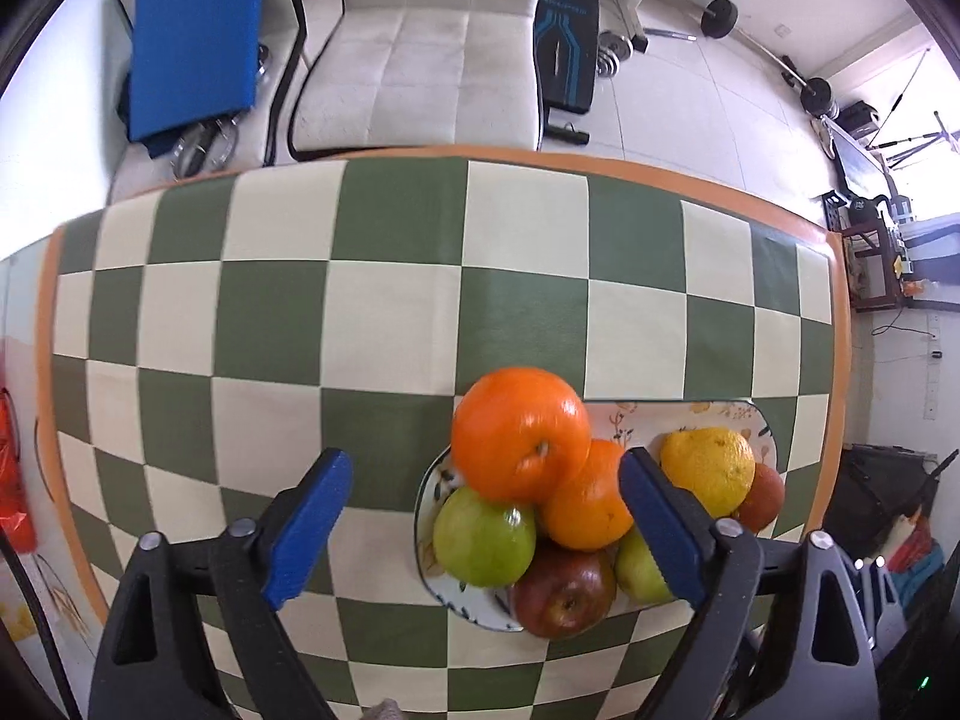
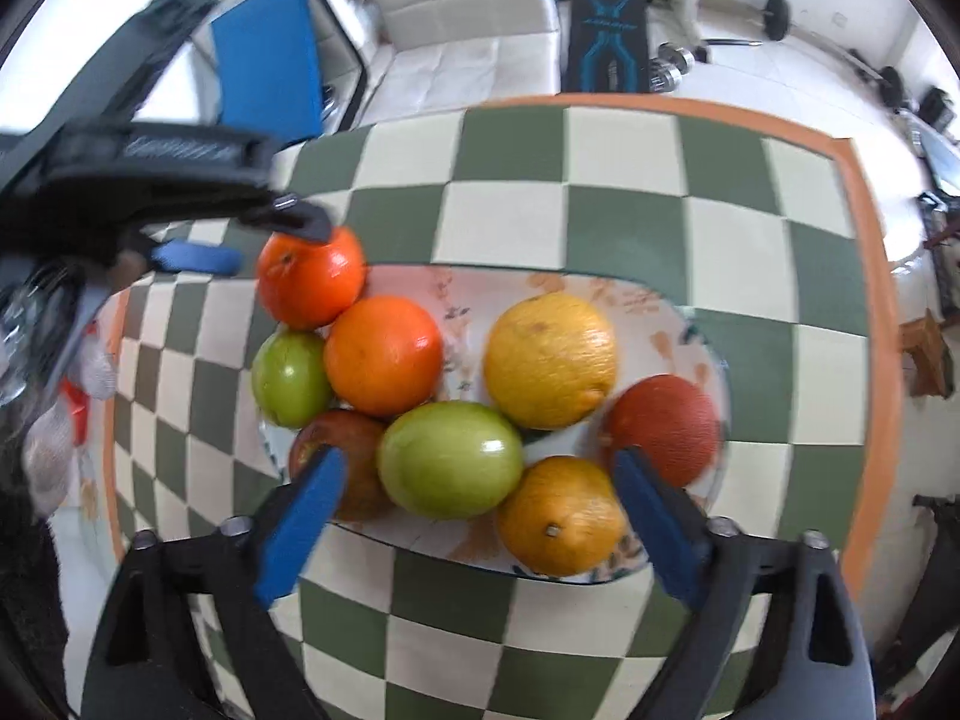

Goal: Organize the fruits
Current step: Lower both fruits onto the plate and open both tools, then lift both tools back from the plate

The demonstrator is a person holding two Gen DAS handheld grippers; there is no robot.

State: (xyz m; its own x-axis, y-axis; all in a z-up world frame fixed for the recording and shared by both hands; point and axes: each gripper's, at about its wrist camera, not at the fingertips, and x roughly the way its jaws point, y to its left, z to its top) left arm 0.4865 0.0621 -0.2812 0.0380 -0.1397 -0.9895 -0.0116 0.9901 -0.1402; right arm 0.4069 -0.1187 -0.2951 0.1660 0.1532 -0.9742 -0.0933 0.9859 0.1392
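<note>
A patterned oval plate (image 2: 666, 306) on the checkered tablecloth holds several fruits. An orange (image 2: 309, 279) rests on top at the plate's left end, on a second orange (image 2: 384, 354) and a green apple (image 2: 289, 379); it also shows in the left wrist view (image 1: 519, 432). A red apple (image 2: 354, 450), a large green apple (image 2: 450, 459), a yellow citrus (image 2: 549, 360), a red-orange fruit (image 2: 663, 429) and another orange (image 2: 561, 516) fill the rest. My left gripper (image 1: 486, 519) is open above the pile's left end. My right gripper (image 2: 477, 519) is open over the plate's near side.
The checkered green and cream tablecloth (image 1: 360, 312) has an orange border. A white padded chair (image 1: 420, 72) stands behind the table, a blue board (image 1: 198, 36) to its left, and exercise equipment (image 1: 570, 54) at the right.
</note>
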